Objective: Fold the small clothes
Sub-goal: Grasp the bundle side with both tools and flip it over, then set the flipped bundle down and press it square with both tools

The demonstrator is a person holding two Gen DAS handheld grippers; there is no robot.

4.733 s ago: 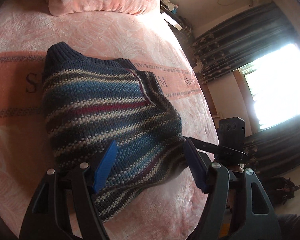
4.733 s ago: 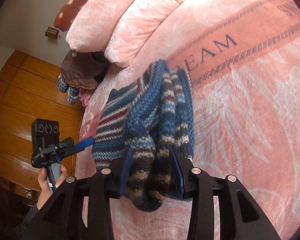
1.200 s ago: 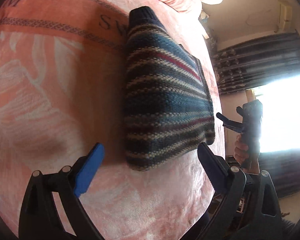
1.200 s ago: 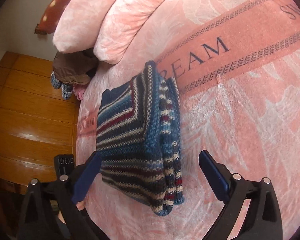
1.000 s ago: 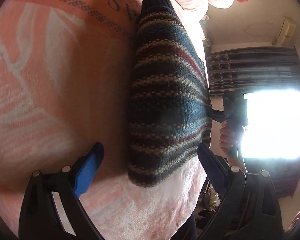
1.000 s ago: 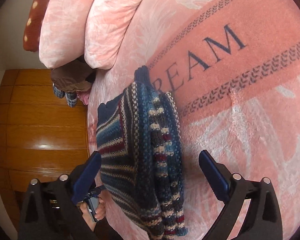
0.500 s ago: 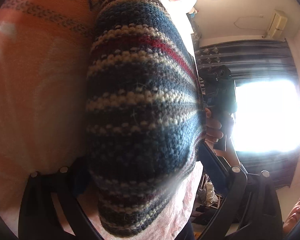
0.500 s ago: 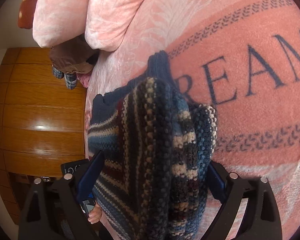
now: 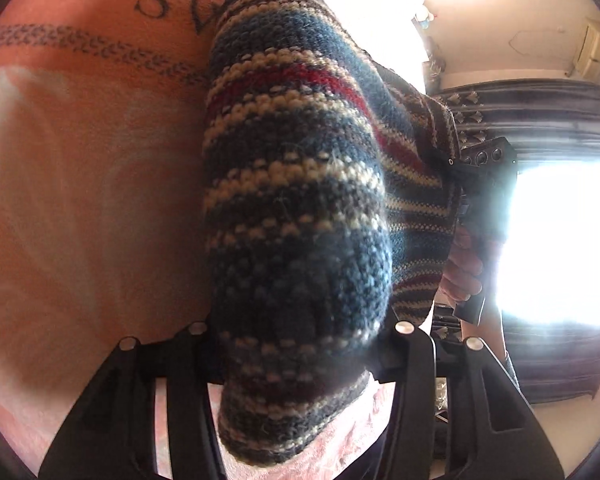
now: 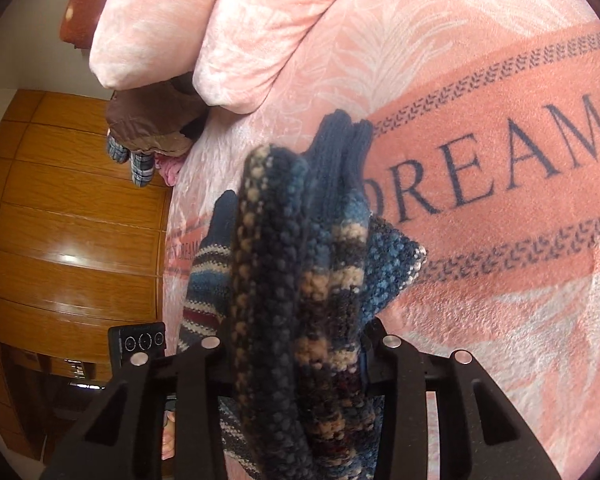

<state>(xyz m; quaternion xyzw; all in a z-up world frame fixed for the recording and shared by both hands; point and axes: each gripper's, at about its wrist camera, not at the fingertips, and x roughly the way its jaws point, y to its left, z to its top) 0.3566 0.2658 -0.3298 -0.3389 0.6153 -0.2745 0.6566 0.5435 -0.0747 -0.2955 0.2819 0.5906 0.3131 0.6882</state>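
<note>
Now sweater (image 9: 300,216) between both tongs (image 9: 300,344)

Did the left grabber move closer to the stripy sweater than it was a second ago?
Yes. The left gripper closed in on the striped knitted sweater, lying on the pink blanket; its jaws now pinch the folded edge.

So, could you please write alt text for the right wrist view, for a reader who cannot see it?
A folded striped knitted sweater fills the middle, bunched between the fingers of the right gripper, which is closed on it. It sits over a pink bedspread lettered "DREAM", with pink pillows above and a wooden wardrobe at left.
</note>
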